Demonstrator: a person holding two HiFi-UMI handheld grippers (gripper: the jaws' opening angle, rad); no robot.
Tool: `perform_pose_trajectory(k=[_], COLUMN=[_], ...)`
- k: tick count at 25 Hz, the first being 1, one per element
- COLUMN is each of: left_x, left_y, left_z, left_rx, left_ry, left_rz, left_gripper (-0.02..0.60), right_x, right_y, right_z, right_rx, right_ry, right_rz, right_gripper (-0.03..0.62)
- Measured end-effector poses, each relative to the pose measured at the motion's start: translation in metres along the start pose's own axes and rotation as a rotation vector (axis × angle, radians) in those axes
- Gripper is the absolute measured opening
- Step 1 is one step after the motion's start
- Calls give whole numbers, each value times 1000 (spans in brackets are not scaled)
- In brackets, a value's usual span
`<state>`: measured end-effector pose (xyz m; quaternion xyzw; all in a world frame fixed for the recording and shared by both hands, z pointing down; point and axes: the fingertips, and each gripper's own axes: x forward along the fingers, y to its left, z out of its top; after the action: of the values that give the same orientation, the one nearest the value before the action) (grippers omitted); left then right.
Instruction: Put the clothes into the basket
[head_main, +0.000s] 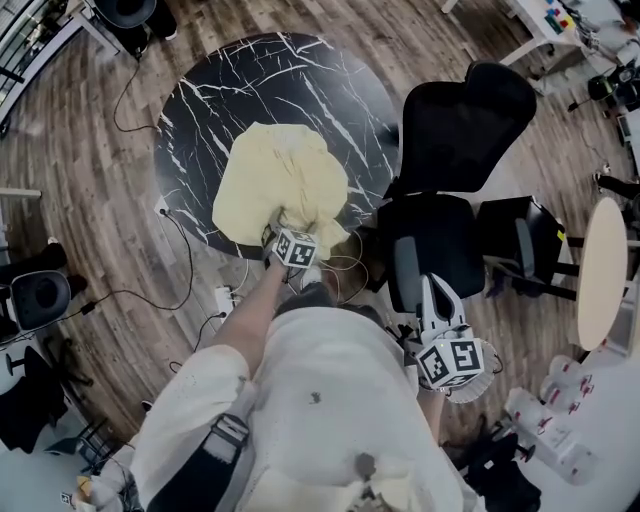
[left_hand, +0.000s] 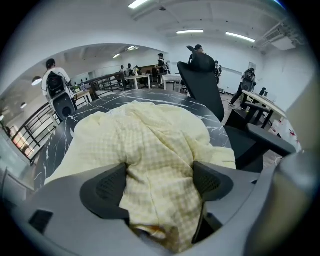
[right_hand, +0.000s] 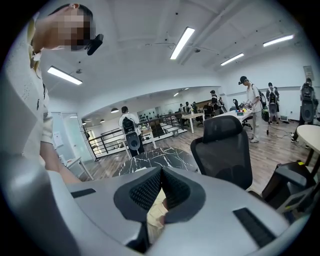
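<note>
Pale yellow checked cloth (head_main: 280, 185) heaped on the near side of a round black marbled table (head_main: 250, 70), spilling just over the rim beside a black office chair (head_main: 460, 130). Tilted down into its near edge, the left gripper (head_main: 283, 225), jaws spread wide with a bunched fold lying loose between the pads (left_hand: 107, 187). Well apart from the cloth and over the chair seat, the right gripper (head_main: 433, 288), jaws pressed together tip to tip.

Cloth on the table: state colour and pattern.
Cloth: pale yellow, fine check; best in left gripper view.
</note>
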<state>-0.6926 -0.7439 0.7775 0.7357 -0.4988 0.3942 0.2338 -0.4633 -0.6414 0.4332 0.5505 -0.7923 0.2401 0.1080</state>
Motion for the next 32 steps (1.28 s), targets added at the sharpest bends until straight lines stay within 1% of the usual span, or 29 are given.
perform_pose_trajectory(k=[3,6,10,15,17,19,21,24,27,29,32], left_x=[5,5,-1,-4,-5,-8,-10,-13,-20,-26,-38], left_y=[1,2,13,21,23,21,20,19,19,19,17], left_z=[-4,-4,-3,-1,-2,-3,-3,-3,-6,-8,-7], left_rx=[19,0,-91,-198,-227,-234,-239,-239,-205,-183,-176], left_ry=[-20,-9,-7,9,28,55,69,71,74,64,27], left_rz=[30,32,28,-1,-14,-25,-31,-25,-8,0,-4], left_gripper=[436,431,311,208,168,134,116,100,97,94,92], right_x=[-2,-9,-18,-23,-26,-29,-30,-30,-31,-32,-37], right_y=[-2,-5,-8,-8,-6,-5,-5,-3,-1,0,0], right_z=[-4,-7,-11,-17,-20,-22,-23,-23,-23,-24,-25], right_rx=[0,8,18,17,20,23,22,17,17,15,14], right_ry=[0,0,-6,-4,-4,-3,-1,-3,-5,-6,-9], right_rz=[-6,-14,-21,-17,-16,-15,-12,-3,0,4,10], right_gripper=[9,9,9,9,8,8,8,8,8,8,8])
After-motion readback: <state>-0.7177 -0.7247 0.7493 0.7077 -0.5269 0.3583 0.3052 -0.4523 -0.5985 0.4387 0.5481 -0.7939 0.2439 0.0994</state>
